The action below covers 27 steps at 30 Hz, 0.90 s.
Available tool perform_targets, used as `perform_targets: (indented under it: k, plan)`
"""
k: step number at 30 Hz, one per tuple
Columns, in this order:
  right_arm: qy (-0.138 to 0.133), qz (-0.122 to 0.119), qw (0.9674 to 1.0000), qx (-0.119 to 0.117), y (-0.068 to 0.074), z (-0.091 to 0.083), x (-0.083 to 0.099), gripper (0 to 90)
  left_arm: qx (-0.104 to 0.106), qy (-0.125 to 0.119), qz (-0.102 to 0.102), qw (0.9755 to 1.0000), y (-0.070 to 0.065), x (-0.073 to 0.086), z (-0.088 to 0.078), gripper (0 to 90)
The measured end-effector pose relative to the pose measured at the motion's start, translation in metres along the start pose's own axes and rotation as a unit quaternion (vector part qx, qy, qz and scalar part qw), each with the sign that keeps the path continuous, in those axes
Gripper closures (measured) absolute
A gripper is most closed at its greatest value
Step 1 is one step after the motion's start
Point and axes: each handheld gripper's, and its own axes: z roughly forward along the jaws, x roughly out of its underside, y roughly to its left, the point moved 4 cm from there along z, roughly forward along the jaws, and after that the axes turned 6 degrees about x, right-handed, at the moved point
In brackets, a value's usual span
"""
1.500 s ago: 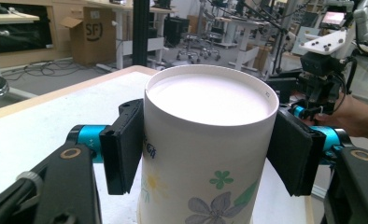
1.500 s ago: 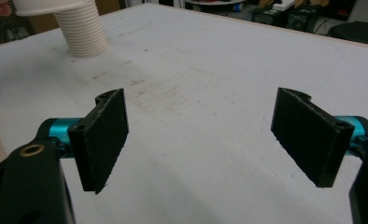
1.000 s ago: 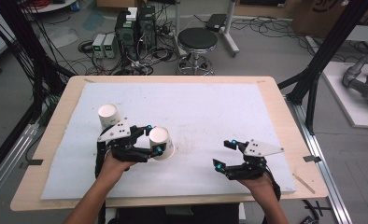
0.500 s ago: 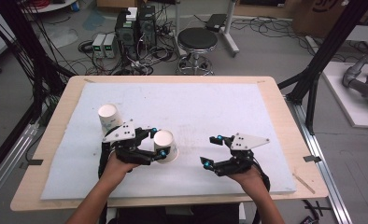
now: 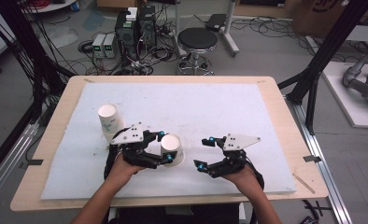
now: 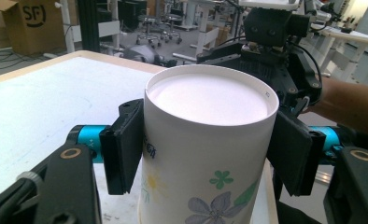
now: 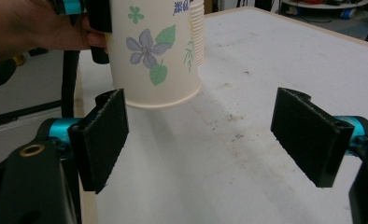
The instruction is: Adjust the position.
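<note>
So we hold the paper cup [image 5: 172,148] in the left gripper [image 5: 165,146] (upturned, lifted); right gripper [image 5: 205,153] gapes empty, handover pending.

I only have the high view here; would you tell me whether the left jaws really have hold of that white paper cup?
Observer: Yes. In the left gripper view, both black pads of the left gripper press on opposite sides of the white paper cup.
Operator: Thank you. Which way up is it?
Observer: Upside down. The right gripper view shows its rolled rim at the bottom, and its printed flowers hang inverted.
Operator: Is anything in the right jaws?
Observer: No. The right gripper stands open, with only the stained white table cover between its jaws and the cup ahead of them.
</note>
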Motion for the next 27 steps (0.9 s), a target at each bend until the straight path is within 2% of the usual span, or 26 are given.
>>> perform_targets:
  k: [9,27]
  plan:
    - [-0.003,-0.002,1.0,-0.005,0.002,0.0,0.0,19.5,0.017,-0.002,-0.001,0.9999,-0.004,0.001,0.013,33.2]
    - [0.002,-0.007,0.9992,-0.039,0.014,0.013,-0.001,19.8,0.042,-0.003,0.001,0.9991,-0.011,0.002,0.029,33.3]
